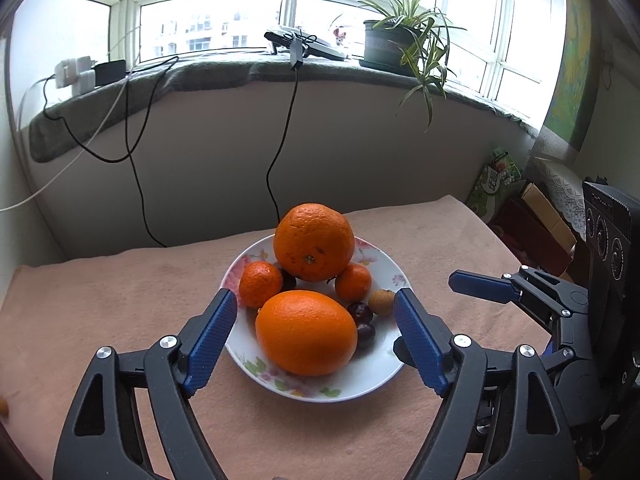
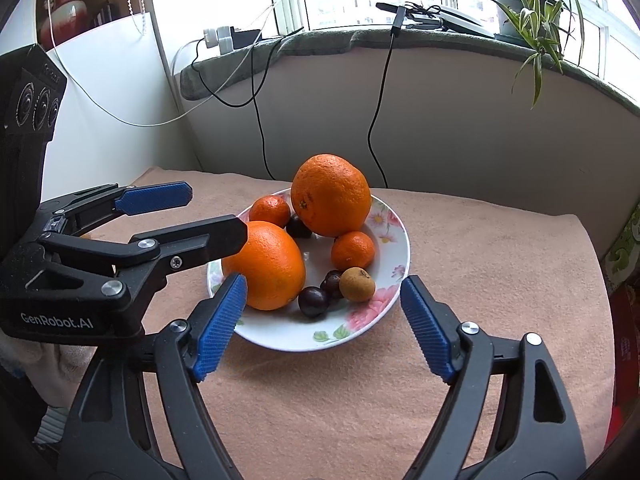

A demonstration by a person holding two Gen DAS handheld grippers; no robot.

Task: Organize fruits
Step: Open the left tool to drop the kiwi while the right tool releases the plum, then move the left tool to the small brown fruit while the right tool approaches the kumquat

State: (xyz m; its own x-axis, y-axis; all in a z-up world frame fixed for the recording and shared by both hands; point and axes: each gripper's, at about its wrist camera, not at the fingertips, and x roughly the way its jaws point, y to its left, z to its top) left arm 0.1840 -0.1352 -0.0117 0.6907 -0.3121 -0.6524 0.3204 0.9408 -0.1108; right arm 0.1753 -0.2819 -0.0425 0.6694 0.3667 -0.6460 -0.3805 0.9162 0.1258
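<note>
A white flowered plate [image 1: 360,384] [image 2: 304,344] sits on the pink cloth. It holds a big orange [image 1: 314,242] [image 2: 331,196] resting on top of the pile, a second big orange [image 1: 306,332] [image 2: 266,266] in front, two mandarins [image 1: 260,283] [image 1: 353,282], a tan longan [image 1: 381,302] [image 2: 357,284] and dark round fruits [image 1: 360,312] [image 2: 314,301]. My left gripper [image 1: 315,300] [image 2: 218,214] is open, its pads either side of the front orange without touching it. My right gripper [image 2: 324,282] is open over the plate's near rim, holding nothing.
The pink cloth [image 1: 120,320] covers the table up to a grey wall. Black cables [image 1: 280,152] hang from the windowsill, where a potted plant [image 1: 404,40] and chargers [image 1: 74,72] stand. Boxes and a green packet [image 1: 496,180] lie off the table's right edge.
</note>
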